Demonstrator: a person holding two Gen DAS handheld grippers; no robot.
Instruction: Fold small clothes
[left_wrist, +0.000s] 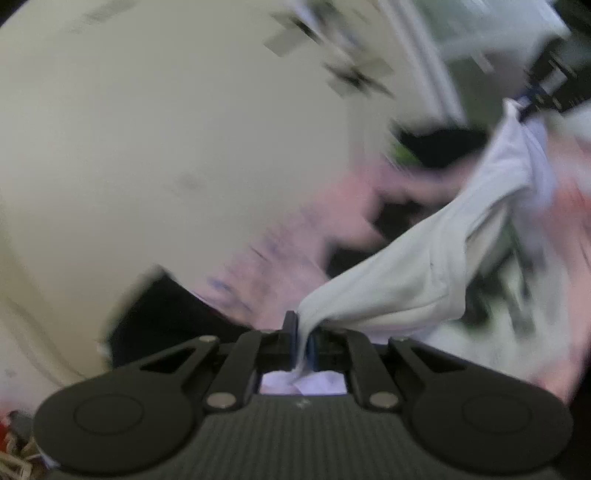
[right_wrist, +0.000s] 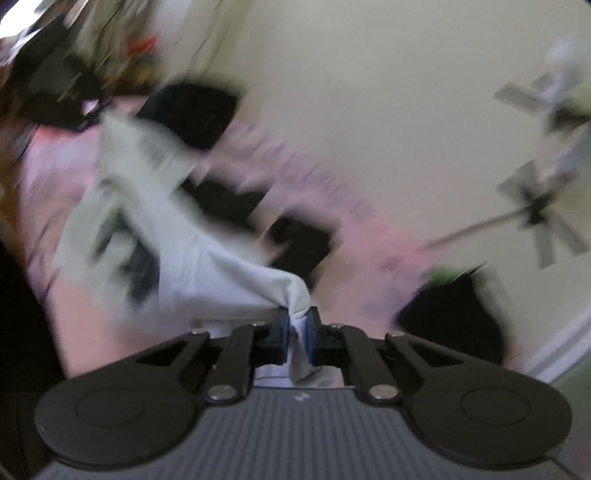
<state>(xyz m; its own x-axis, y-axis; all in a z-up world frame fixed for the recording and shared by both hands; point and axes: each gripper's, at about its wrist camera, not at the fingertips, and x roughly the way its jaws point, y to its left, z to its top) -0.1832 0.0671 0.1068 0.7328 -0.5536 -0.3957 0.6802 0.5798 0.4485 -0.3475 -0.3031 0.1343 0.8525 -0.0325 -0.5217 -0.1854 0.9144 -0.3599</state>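
Observation:
A small white garment with a dark print (left_wrist: 424, 269) hangs stretched in the air between my two grippers. My left gripper (left_wrist: 303, 332) is shut on one corner of it. The cloth runs up and right to my right gripper (left_wrist: 532, 99), seen far off in the left wrist view. In the right wrist view my right gripper (right_wrist: 298, 328) is shut on the other corner of the garment (right_wrist: 207, 262), which runs up and left to the left gripper (right_wrist: 88, 114). Both views are blurred by motion.
Behind the garment lies a pink patterned cloth (left_wrist: 266, 258) with dark shapes (right_wrist: 299, 240) on it. A pale cream wall (left_wrist: 147, 147) fills much of both views. A ceiling fan (right_wrist: 535, 210) and white trim (right_wrist: 561, 339) show at the right.

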